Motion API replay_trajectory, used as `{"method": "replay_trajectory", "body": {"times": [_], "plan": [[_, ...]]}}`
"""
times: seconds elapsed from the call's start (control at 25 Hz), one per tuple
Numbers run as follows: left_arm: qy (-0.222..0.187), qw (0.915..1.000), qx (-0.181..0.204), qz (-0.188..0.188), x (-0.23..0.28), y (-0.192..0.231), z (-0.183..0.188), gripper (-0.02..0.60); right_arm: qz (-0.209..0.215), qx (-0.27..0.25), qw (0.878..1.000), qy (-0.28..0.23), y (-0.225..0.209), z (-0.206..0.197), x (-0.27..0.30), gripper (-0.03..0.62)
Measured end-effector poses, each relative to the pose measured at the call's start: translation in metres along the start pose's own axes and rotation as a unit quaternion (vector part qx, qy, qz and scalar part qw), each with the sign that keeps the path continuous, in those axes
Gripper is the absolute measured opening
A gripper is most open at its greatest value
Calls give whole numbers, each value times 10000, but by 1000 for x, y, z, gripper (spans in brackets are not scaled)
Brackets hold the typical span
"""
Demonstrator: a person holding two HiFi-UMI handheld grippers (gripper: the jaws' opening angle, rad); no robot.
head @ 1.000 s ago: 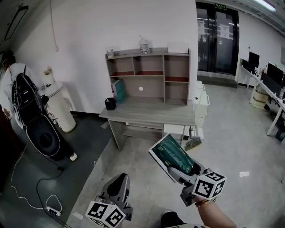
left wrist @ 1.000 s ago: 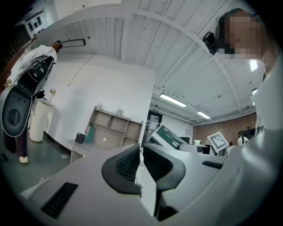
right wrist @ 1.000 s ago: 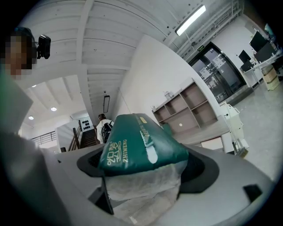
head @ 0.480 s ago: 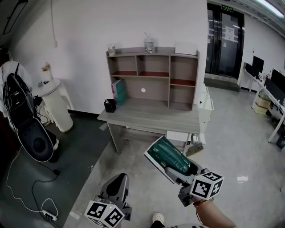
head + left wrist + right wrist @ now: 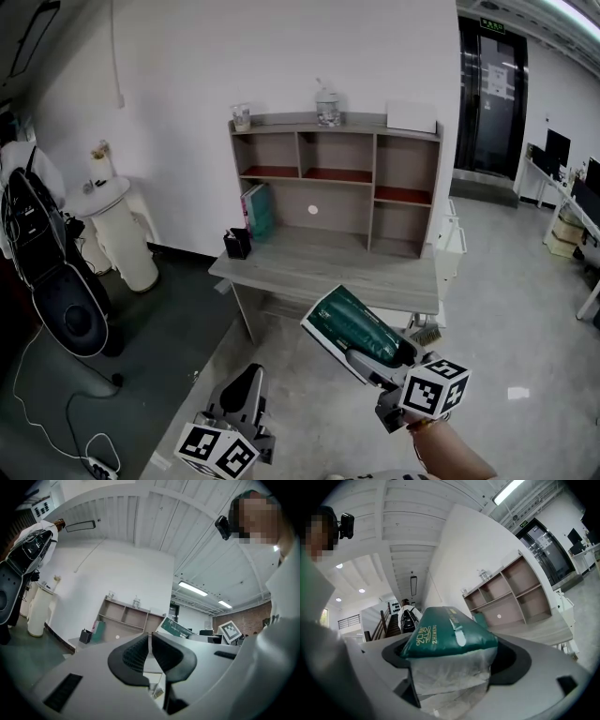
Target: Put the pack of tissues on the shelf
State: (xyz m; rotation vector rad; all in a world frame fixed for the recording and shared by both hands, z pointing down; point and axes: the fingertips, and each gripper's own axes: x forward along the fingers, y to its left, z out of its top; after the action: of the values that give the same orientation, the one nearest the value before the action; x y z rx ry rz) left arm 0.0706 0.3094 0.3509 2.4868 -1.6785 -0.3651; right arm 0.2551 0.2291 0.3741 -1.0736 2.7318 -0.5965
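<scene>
The likeliest trouble from here is the grip itself: the right gripper [image 5: 377,364] is pinching the pack of tissues [image 5: 352,327] by 1 end only, so most of its length juts out unsupported, and a soft pack held that way could sag, swivel between the jaws, or slide free if it is swung quickly or knocks a divider of the shelf [image 5: 337,178]. The shelf, standing along the rear edge of the desk [image 5: 328,270], is well apart from the pack, which hangs in the air short of the desk's front edge. On the shelf's top board stand a cup [image 5: 242,116] at the left corner, a bottle [image 5: 327,108] near the middle and a white box [image 5: 412,116] at the right, any of which a careless placement up there might tip. The left gripper [image 5: 246,399] is low, its jaws pressed together on nothing, so it offers no backup. The pack is a soft, pillow-like packet with a dark green printed face and clear film sides showing white tissue, tilted up toward the shelf, and squeezed in slightly where the jaws bite.
</scene>
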Motion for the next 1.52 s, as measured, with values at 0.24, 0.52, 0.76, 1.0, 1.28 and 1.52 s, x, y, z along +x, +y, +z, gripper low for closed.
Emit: {"method": "replay_trajectory", "body": {"times": [0.24,0.52,0.76,1.0,1.28,1.52], "plan": [[29,10000,-29,29,23,10,-1,35,60,36,10000,66,-15,4,21,466],[-28,10000,11,23,38,14,-1,35,64,-56,10000,12,-27,13,26,466],[189,9998,-16,-29,49,18,-10,35,-37,129,9999,48,-41,7,35,466],[370,9992,-173,-6,60,32,-21,35,-117,215,9995,202,-51,-6,50,465],[321,9992,-216,-133,94,62,-20,35,-204,183,9995,180,-67,1,87,465],[286,9993,-209,-153,131,110,-5,35,-261,156,9994,137,-79,15,139,465]]}}
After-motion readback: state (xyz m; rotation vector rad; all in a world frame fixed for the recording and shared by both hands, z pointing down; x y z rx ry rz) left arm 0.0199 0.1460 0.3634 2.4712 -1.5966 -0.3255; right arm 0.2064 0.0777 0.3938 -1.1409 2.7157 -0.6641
